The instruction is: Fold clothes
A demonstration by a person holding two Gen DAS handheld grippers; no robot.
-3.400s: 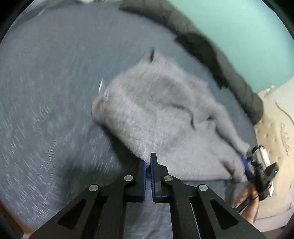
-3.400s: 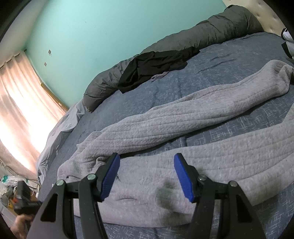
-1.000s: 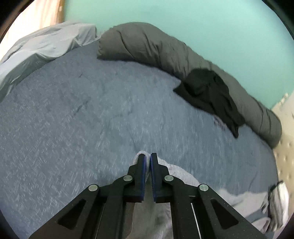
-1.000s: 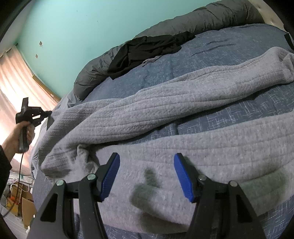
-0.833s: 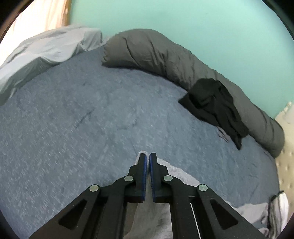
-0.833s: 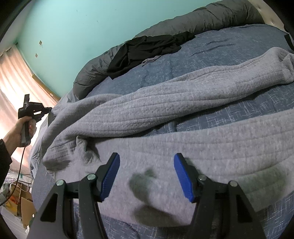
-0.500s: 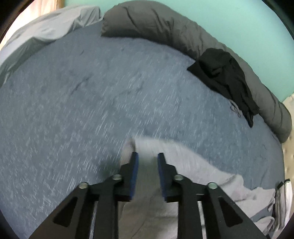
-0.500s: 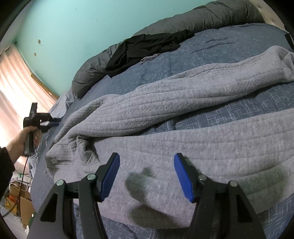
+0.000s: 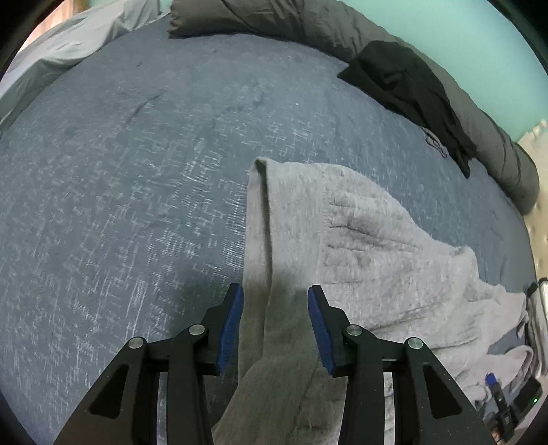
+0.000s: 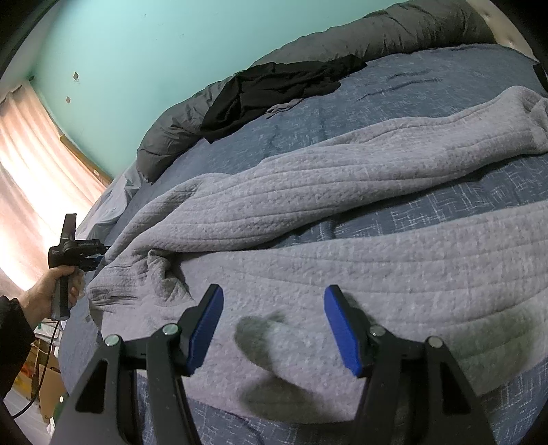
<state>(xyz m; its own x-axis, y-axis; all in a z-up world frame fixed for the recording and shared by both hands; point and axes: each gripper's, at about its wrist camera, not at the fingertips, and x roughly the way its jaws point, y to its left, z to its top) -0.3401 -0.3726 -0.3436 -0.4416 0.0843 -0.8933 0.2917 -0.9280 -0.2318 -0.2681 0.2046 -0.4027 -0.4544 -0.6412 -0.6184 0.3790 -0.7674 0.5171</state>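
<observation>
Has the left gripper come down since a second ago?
Yes. In the right wrist view the left gripper has sunk from up against the curtain to the grey garment's edge, jaws opening.

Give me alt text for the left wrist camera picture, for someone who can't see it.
The left gripper points down at a grey garment spread on a blue bedspread, its blue-padded jaws opening with a strip of the fabric lying between them, unpinched. Behind, a black garment lies on a rolled dark grey duvet along a teal wall.
</observation>
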